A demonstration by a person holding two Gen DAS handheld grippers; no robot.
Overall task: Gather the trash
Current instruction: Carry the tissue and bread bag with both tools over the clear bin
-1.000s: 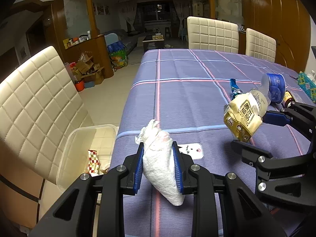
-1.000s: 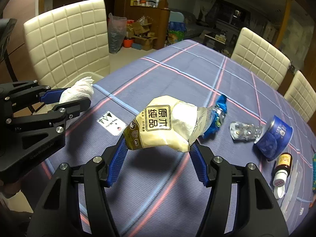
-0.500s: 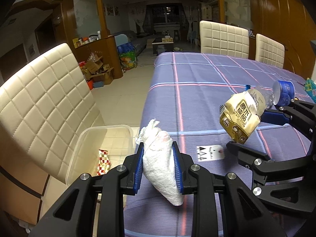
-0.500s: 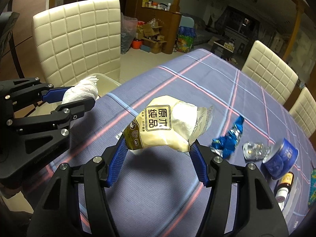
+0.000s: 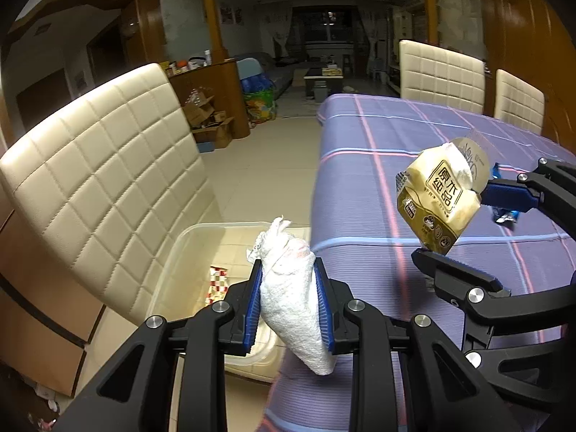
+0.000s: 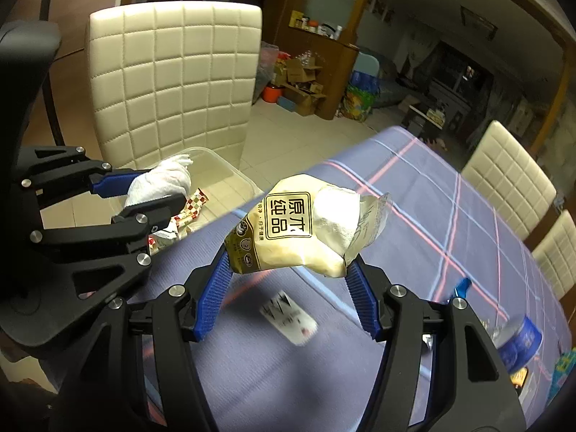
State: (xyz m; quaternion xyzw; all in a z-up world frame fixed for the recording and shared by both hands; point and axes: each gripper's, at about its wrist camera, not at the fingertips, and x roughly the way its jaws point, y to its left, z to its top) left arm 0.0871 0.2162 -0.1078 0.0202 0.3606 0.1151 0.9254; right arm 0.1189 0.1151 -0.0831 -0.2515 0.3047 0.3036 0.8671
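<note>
The left gripper (image 5: 288,298), with the white tissue wad (image 5: 291,298), has shifted from above the table (image 5: 360,187) to its edge, beside the clear plastic bin (image 5: 201,237). The right gripper (image 6: 288,291), with the yellow packet (image 6: 291,230), has followed toward the same edge, nearer the bin.

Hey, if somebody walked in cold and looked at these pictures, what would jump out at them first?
Two pieces of trash held up in the air: the left claw clamps a crumpled white paper towel wad, and the right claw grips a yellow plastic tissue packet over the purple plaid tablecloth. Below the wad, beside the table, sits a clear plastic bin on a cream quilted chair.
</note>
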